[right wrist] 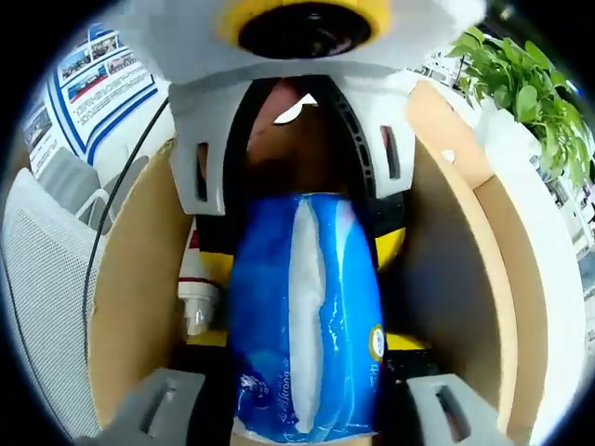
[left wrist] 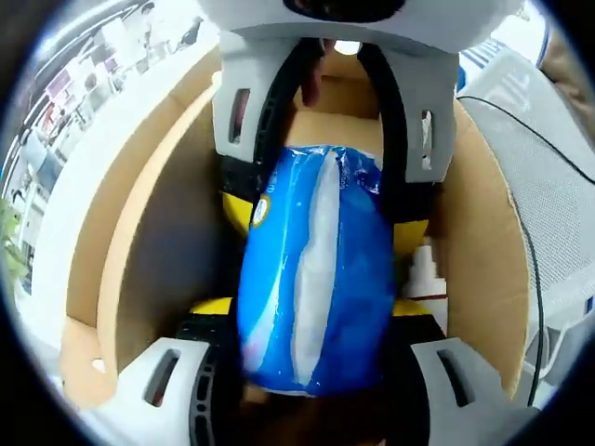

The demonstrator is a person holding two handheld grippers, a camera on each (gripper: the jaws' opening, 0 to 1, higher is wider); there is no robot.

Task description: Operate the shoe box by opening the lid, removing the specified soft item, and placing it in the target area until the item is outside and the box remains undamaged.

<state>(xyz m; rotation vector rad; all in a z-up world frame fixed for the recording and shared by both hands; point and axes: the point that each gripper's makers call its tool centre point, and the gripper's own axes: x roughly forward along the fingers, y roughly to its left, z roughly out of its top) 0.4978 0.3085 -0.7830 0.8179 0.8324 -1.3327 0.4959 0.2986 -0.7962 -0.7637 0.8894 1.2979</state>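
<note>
Both claws grip one blue tissue pack (left wrist: 311,269) from opposite ends: the left claw (left wrist: 311,367) clenches the near end in the left gripper view, and the right claw (right wrist: 307,409) clenches the end nearest its own camera. One cardboard shoe box (left wrist: 121,232) stands open (lid work judged complete), its walls intact. The pack sits between the walls, inside the box. Remaining: lift-out and placement. One white bottle (right wrist: 197,297) lies beside the pack.
</note>
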